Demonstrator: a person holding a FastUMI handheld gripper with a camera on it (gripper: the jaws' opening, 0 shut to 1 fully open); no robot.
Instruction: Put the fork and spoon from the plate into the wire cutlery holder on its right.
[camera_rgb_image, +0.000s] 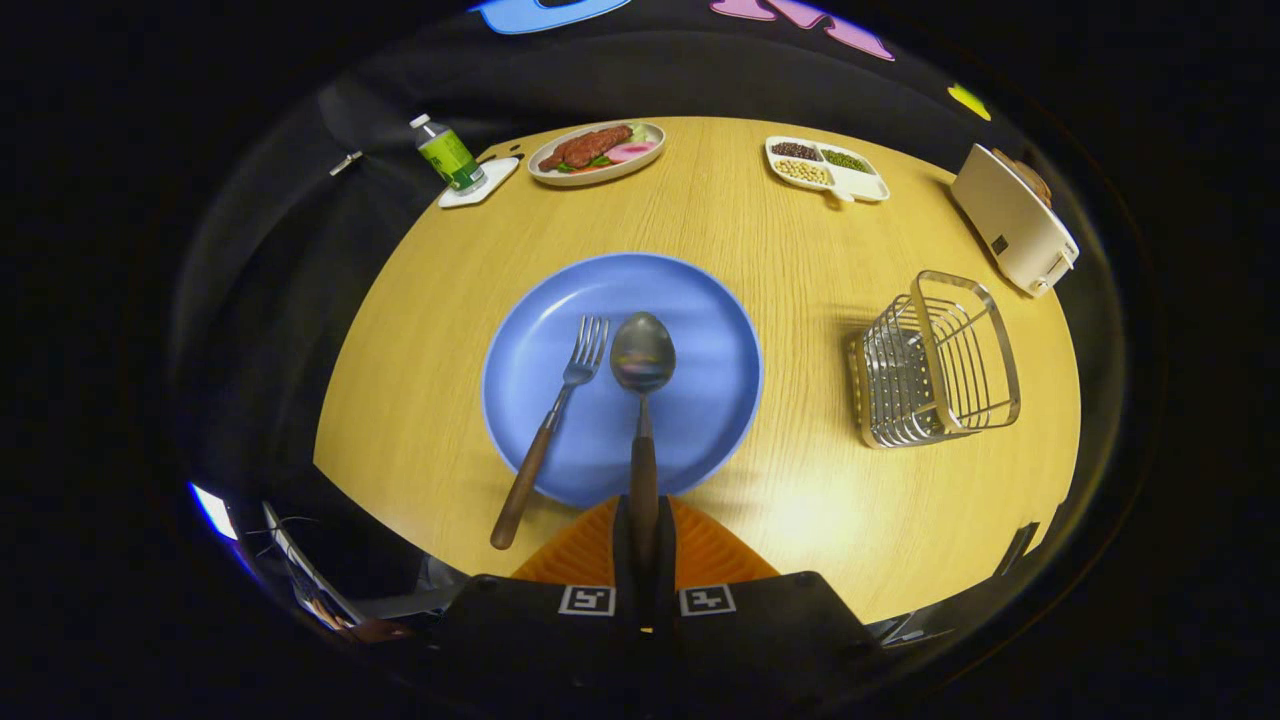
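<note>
The gripper (644, 540) has both fingers (700, 550) pressed against the wooden handle of the spoon (642, 400), pinching it near its end. The spoon's bowl hangs over the middle of the blue plate (530, 340), apparently lifted off it, though contact is hard to judge. The fork (560, 410) lies on the plate just left of the spoon, tines pointing away from the fingers, its handle reaching past the plate's near rim onto the table (800, 260). The wire cutlery holder (935, 360) stands well to the right of the plate. Beyond the plate sit a dish of food (597, 152), a bottle (448, 154), a divided tray (826, 167) and a toaster (1015, 220).
</note>
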